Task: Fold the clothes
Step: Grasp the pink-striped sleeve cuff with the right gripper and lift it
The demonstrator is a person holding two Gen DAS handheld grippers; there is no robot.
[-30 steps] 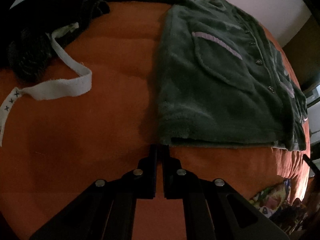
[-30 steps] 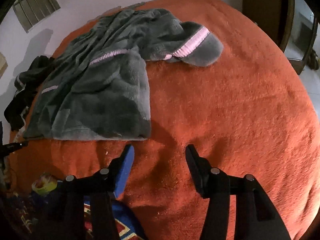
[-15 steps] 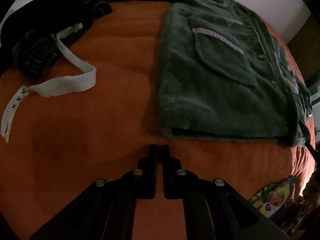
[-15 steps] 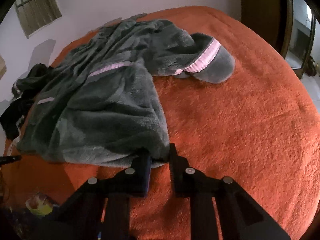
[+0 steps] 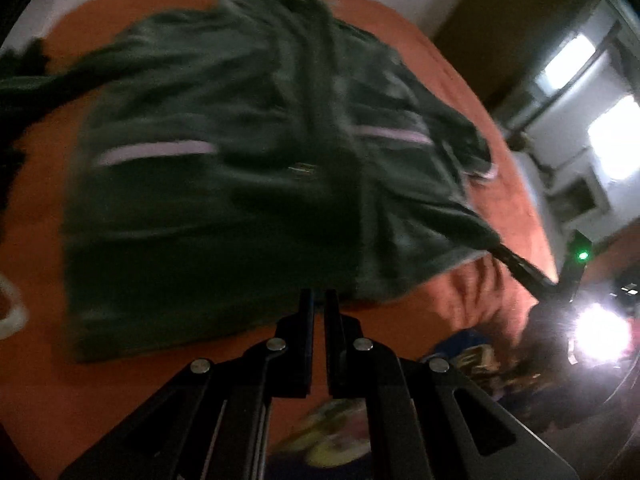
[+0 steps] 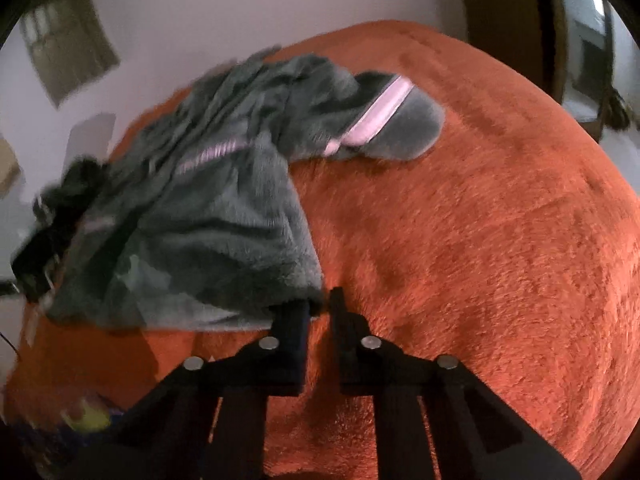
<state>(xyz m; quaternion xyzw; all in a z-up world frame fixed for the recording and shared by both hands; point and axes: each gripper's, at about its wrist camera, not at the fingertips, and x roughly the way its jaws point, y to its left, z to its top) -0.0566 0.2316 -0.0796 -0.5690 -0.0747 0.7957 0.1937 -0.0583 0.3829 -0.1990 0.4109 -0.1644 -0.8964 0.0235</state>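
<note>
the right tool (image 6: 319,304) is closing on the hem corner of the green fleece jacket (image 6: 208,216), which spreads toward 10 o'clock over the orange bed (image 6: 500,240); open bedcover lies toward 2 o'clock. the left tool (image 5: 319,300), pressed together, points down at the jacket's near hem.

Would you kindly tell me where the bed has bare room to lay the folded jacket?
The orange blanket lies bare to the right of the jacket, from its pink-striped cuff to the near edge. Left is crowded: dark clothes lie against the jacket there.
</note>
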